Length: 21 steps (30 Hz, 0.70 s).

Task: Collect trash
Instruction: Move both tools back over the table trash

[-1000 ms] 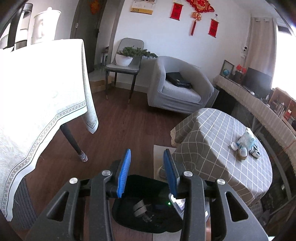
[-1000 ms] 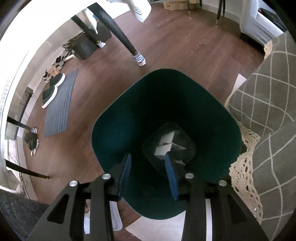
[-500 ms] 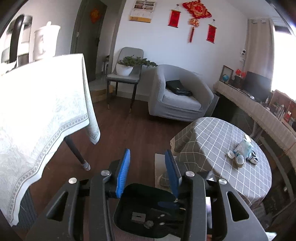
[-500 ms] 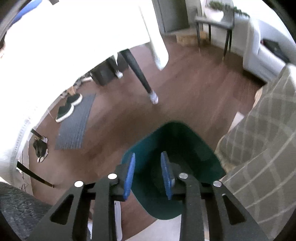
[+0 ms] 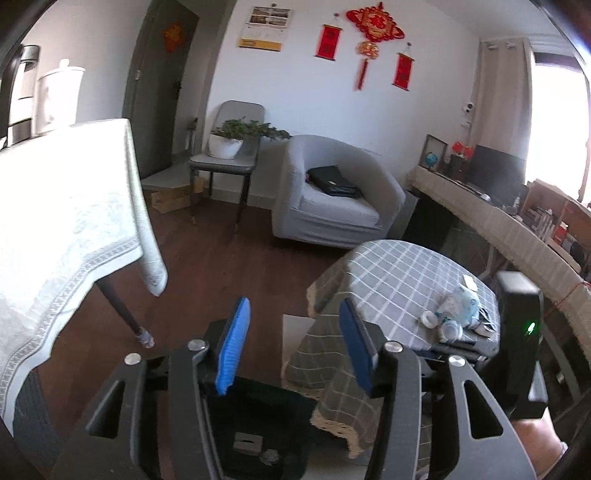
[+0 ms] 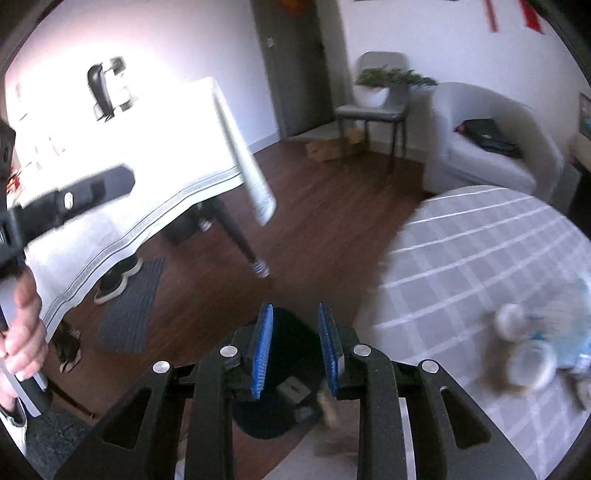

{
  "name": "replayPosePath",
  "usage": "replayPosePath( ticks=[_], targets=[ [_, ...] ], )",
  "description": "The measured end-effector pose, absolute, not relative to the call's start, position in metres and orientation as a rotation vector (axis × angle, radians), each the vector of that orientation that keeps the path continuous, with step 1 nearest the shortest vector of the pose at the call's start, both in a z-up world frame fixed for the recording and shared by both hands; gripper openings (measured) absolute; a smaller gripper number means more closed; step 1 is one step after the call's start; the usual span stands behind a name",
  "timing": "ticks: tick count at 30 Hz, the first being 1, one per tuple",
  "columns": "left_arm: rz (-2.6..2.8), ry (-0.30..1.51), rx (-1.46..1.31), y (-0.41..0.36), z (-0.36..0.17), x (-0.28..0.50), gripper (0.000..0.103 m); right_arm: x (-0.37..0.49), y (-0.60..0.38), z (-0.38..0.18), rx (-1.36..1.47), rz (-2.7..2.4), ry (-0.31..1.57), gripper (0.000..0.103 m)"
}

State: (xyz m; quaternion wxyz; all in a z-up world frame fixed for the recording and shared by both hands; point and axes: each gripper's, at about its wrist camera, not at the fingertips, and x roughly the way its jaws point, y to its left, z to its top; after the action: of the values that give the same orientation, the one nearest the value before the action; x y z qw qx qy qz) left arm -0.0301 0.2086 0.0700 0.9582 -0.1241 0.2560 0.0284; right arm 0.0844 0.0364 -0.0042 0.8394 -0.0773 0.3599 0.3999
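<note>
Oddly, red wall hangings (image 5: 373, 24) bear gold characters, unreadable.

A grey armchair (image 5: 332, 199) holding a black bag (image 5: 334, 181) stands beside a chair (image 5: 225, 162) bearing a potted plant (image 5: 236, 136)

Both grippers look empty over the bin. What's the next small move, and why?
Probably swing the right gripper toward the trash pile on the checked table. Its jaws, just closing, hold nothing, the dark bin below already holds scraps, and the pile sits untouched to its right.
</note>
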Motion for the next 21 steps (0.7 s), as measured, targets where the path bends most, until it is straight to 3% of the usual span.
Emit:
replayPosePath(
  ticks=[21],
  targets=[
    [-0.181,0.641,-0.172,0.071,0.034,0.037,0.053,0.110,-0.138,0.020,-0.027,0.581,0.660,0.025]
  ],
)
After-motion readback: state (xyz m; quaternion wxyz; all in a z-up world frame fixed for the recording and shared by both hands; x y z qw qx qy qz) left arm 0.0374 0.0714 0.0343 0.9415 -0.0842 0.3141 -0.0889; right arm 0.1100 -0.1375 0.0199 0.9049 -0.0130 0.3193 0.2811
